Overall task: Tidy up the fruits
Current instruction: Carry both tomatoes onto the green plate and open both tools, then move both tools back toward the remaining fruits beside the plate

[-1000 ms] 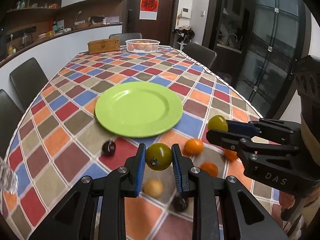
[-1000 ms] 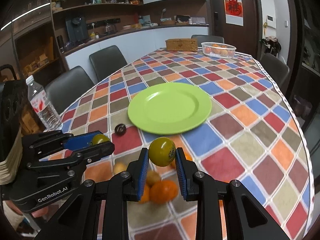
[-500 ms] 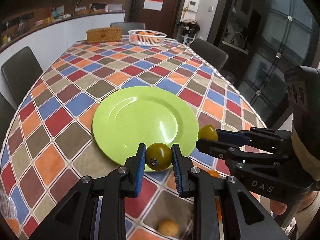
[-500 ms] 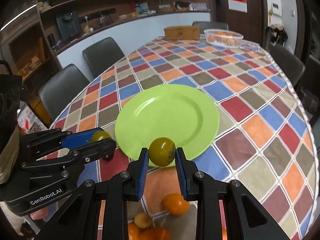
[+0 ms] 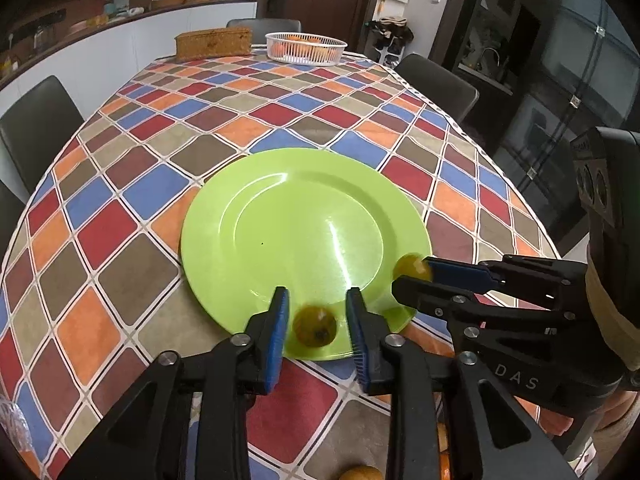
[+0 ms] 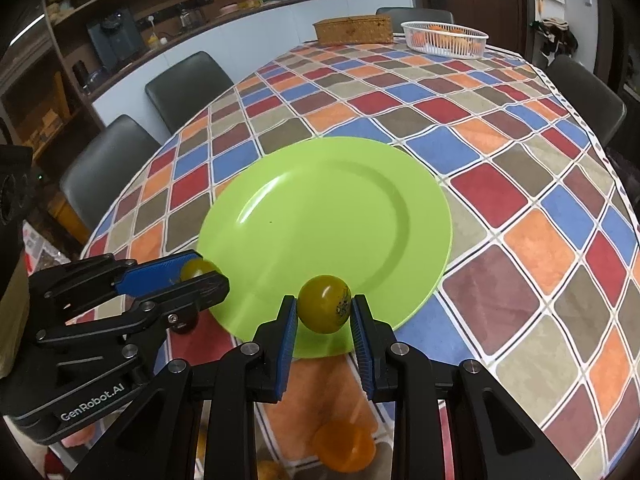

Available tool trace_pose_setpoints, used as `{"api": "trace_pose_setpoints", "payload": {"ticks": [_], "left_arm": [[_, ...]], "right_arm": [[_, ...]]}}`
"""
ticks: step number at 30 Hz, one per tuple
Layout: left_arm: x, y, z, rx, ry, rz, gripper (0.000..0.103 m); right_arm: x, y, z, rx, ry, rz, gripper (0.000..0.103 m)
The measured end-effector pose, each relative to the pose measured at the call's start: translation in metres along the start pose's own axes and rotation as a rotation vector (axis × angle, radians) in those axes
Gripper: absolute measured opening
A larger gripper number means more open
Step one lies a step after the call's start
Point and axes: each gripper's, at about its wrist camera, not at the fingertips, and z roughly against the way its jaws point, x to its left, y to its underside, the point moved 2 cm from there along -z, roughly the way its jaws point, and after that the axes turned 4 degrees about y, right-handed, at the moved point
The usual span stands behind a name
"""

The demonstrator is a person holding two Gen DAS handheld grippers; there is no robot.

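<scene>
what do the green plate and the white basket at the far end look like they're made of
Round lime-green plate: likely glossy plastic or melamine, given its uniform colour and soft light streaks. White slatted basket: probably moulded plastic, with thin, even ribs, though painted wire is possible.

Left gripper (image 5: 316, 312): jaws parted, pads clear of the fruit between them, poised over the near edge of the plate. Right gripper (image 6: 324, 316): jaws clamped on a green fruit, also at the plate's near edge, fingers level and pointing forward.
</scene>
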Motion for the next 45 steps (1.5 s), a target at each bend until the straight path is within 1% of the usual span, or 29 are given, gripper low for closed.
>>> {"api": "trace_pose_setpoints", "payload": {"ticks": [3,4,7,12,14,18,20,22,26,29,31,34,35,37,45], "left_arm": [[0.002,0.001,0.001,-0.003,-0.014,0.004,0.034],[0.002,0.002,0.003,-0.004,-0.021,0.003,0.034],[0.000,0.006,0.010,-0.012,-0.030,-0.004,0.034],[-0.009,0.017,0.033,-0.062,-0.035,-0.028,0.035],[-0.015,0.021,0.047,-0.094,-0.043,-0.041,0.035],[-0.029,0.030,0.073,-0.154,-0.070,-0.083,0.041],[-0.037,0.035,0.086,-0.183,-0.079,-0.109,0.045],[-0.044,0.040,0.097,-0.207,-0.085,-0.123,0.050],[-0.057,0.053,0.120,-0.256,-0.087,-0.151,0.056],[-0.063,0.062,0.131,-0.279,-0.082,-0.148,0.060],[-0.068,0.070,0.136,-0.288,-0.081,-0.149,0.062],[-0.074,0.081,0.139,-0.291,-0.084,-0.157,0.063],[-0.077,0.085,0.140,-0.293,-0.087,-0.166,0.063],[-0.082,0.095,0.142,-0.295,-0.100,-0.181,0.065],[-0.090,0.124,0.140,-0.269,-0.125,-0.195,0.065]], "right_arm": [[-0.003,-0.001,-0.003,0.007,-0.005,-0.017,0.031],[-0.003,0.000,-0.003,0.007,-0.009,-0.024,0.034],[-0.004,0.004,0.000,0.001,0.001,-0.021,0.034],[-0.001,0.014,0.021,-0.038,0.010,-0.004,0.034],[0.002,0.018,0.033,-0.063,0.010,0.008,0.034],[0.008,0.027,0.060,-0.127,0.014,0.027,0.034],[0.010,0.032,0.074,-0.161,0.017,0.030,0.041],[0.012,0.037,0.087,-0.192,0.014,0.029,0.042],[0.014,0.051,0.110,-0.237,0.013,0.033,0.043],[0.015,0.061,0.122,-0.258,0.017,0.036,0.049],[0.016,0.069,0.129,-0.271,0.025,0.048,0.049],[0.018,0.081,0.138,-0.286,0.046,0.071,0.049],[0.019,0.085,0.140,-0.289,0.047,0.080,0.052],[0.021,0.095,0.144,-0.299,0.064,0.106,0.056],[0.029,0.125,0.153,-0.305,0.111,0.200,0.056]]}}
